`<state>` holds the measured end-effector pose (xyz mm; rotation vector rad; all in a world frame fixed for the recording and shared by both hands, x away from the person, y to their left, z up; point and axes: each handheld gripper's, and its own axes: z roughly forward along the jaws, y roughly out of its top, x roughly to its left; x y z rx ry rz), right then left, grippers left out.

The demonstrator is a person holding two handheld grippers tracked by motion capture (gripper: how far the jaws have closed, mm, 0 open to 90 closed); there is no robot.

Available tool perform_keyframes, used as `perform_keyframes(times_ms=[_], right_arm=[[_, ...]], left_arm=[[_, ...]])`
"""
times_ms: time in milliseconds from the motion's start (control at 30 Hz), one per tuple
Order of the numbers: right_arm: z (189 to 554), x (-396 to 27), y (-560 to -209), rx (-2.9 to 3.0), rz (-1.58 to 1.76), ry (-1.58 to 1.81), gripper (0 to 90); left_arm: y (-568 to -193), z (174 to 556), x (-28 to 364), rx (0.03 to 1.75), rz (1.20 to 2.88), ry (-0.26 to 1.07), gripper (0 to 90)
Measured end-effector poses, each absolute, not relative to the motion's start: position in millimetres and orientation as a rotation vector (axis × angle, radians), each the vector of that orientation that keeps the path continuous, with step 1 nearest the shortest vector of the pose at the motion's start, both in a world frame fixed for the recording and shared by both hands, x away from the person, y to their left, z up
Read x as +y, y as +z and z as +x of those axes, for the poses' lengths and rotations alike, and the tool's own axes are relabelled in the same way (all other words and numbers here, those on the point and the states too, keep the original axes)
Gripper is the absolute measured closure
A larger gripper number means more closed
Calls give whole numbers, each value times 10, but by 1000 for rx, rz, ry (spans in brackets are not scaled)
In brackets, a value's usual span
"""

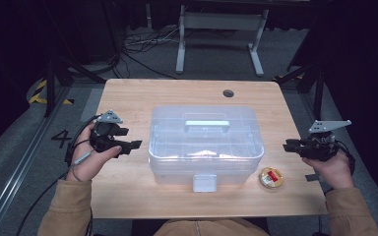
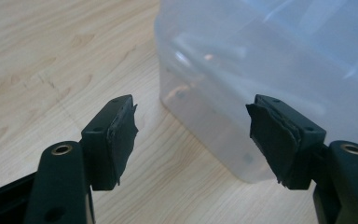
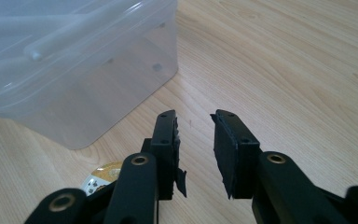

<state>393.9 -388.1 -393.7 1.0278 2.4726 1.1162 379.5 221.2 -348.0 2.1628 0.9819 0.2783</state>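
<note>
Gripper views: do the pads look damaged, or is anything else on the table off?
Yes. The black pads are ragged: on the left tool, one pad has torn, peeling edges, and on the right tool a pad hangs loose at its corner. The box sits square and shut.

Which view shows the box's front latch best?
The high view: the clear plastic box sits whole in the middle of the table, its white front latch facing the camera. The left gripper view catches just a rounded lower corner of the box, and the right gripper view another corner with the lid edge; no latch there.
</note>
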Motion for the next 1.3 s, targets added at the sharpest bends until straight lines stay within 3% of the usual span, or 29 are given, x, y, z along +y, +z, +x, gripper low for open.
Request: perform_keyframes(times_ms=[700, 1300], right_arm=[[3914, -3852, -3989, 2494, 1043, 1101, 683], [3915, -3835, -3995, 2504, 1035, 1109, 675]], left_arm=[[-3001, 3836, 1681, 754, 2203, 246, 314], [-2978, 3991, 1177, 626, 2233, 194, 313]])
